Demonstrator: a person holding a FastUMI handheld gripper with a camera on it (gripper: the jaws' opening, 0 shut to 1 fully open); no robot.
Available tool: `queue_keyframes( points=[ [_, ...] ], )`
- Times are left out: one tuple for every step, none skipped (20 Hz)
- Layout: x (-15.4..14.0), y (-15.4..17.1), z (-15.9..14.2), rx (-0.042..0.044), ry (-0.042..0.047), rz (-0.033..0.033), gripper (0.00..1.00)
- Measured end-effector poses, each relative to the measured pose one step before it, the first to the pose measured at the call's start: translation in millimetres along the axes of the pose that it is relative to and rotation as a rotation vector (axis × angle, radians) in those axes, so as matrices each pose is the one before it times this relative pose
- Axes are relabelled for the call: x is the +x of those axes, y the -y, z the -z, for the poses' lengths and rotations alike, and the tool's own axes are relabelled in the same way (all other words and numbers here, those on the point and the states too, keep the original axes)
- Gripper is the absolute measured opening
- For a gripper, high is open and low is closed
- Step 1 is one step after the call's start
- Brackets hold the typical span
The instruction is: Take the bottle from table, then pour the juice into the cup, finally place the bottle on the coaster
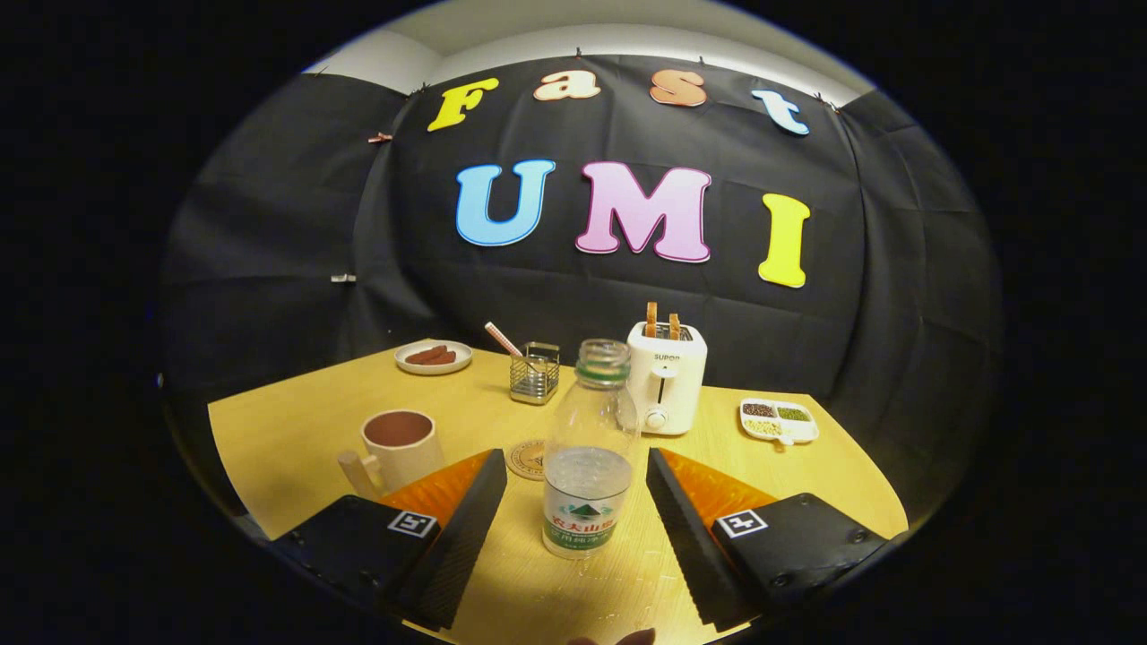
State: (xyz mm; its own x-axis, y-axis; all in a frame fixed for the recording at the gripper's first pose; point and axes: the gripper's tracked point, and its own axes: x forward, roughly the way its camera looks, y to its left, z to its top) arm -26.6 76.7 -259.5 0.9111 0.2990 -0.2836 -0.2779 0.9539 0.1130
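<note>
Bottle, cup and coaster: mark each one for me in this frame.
bottle (587,466): gripper view, on its clear body above the label, between the open tool's fingers.
cup (403,457): gripper view, on its outer wall.
coaster (527,460): gripper view, on its visible part beside the bottle.

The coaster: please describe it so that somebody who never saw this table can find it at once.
Start at the white toaster at the back of the wooden table. Nearer, the clear bottle stands between the open fingers; the coaster lies flat just beside it, toward the cup. It alone is a thin round patterned disc.
</note>
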Motion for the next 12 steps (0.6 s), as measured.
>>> queue_keyframes(
  points=[
    [4.47,1.49,5.67,0.00919,-0.00526,-0.00245,0.97],
    [4.69,0.67,3.95,0.0132,-0.00171,-0.0015,0.97],
    [3.6,0.37,4.03,0.0094,0.00059,0.00271,0.97],
    [5.4,0.5,3.46,0.00537,0.00046,0.00256,0.97],
    [5.23,-0.28,4.0,0.00368,-0.00222,0.00143,0.97],
    [5.43,1.13,3.42,0.00111,-0.00063,0.00413,0.97],
    [2.91,0.46,3.29,0.00221,0.00114,0.00586,0.97],
    [3.49,0.99,2.19,0.00762,0.00143,0.00391,0.97],
    [4.72,-1.11,3.26,0.01244,-0.00031,0.00018,0.97],
    [4.09,-0.31,2.85,0.012,-0.0013,0.00072,0.97],
    [3.34,-0.39,2.47,0.00924,-0.00267,0.00074,0.97],
    [4.3,-0.3,1.74,0.00755,-0.00077,-0.00362,0.97]
  ],
)
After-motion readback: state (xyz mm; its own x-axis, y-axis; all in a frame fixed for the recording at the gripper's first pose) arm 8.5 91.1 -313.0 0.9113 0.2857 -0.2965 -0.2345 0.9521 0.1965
